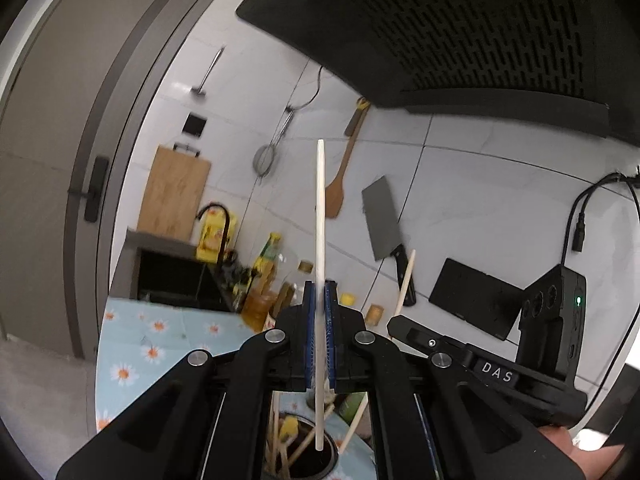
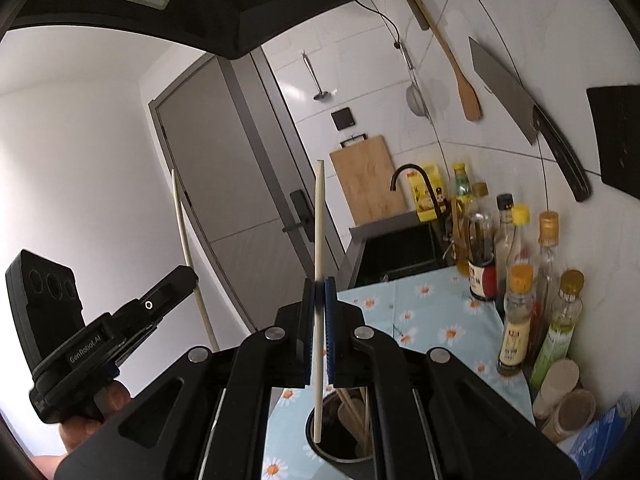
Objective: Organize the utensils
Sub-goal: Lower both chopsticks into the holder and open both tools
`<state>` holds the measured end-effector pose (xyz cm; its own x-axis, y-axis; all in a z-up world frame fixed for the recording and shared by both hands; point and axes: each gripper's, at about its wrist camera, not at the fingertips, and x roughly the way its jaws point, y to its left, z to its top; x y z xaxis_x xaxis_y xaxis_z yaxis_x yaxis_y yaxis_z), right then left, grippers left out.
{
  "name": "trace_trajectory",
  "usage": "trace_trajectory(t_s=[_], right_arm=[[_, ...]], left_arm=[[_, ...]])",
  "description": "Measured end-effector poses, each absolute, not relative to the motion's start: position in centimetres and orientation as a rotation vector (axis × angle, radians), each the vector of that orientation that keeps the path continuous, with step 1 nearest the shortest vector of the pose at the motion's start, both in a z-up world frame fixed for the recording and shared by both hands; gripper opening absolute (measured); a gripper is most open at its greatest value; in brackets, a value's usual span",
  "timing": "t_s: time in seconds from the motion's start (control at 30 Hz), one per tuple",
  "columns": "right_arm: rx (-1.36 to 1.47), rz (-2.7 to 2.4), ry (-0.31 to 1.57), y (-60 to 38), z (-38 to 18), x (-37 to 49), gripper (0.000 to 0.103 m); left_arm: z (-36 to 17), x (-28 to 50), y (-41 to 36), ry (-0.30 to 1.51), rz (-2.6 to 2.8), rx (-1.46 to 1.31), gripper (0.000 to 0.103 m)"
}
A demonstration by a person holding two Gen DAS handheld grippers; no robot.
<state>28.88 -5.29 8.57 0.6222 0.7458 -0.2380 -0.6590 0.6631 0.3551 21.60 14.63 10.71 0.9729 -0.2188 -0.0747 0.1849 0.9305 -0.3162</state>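
My left gripper [image 1: 320, 289] is shut on a white chopstick [image 1: 320, 208] that stands upright, its lower end over a dark utensil holder [image 1: 334, 455] with several wooden utensils inside. In the right wrist view my right gripper [image 2: 319, 292] is shut on a second white chopstick [image 2: 319, 220], also upright, with its tip hanging in the mouth of the same holder [image 2: 344, 459]. Each gripper shows in the other's view: the right gripper [image 1: 394, 322] with its chopstick [image 1: 405, 288], and the left gripper [image 2: 180, 276] with its chopstick [image 2: 186, 240].
The holder stands on a counter with a daisy-print cloth [image 2: 432, 312]. Several bottles [image 2: 516, 312] and jars line the tiled wall on the right. A sink with a black faucet [image 2: 412, 172], a cutting board [image 2: 368, 180], a hanging cleaver [image 1: 382, 220] and a range hood [image 1: 460, 32] are close by.
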Motion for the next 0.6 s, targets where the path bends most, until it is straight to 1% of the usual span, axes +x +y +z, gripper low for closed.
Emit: trace_trajectory(t_s=[0.13,0.27,0.6], right_arm=[[0.27,0.792,0.332,-5.4,8.2,29.5,0.006],[0.287,0.782,0.322,-5.5,7.6,30.5,0.006],[0.25,0.747,0.399,-4.1,2.9,31.8,0.006]], left_arm=[[9.3,23.0,15.1,0.099,-0.213,-0.347,0.004],[7.8,24.2,14.9,0.104,-0.209,-0.356,0.004],[2.3,26.9,13.4,0.207,-0.195,-0.32,0.004]])
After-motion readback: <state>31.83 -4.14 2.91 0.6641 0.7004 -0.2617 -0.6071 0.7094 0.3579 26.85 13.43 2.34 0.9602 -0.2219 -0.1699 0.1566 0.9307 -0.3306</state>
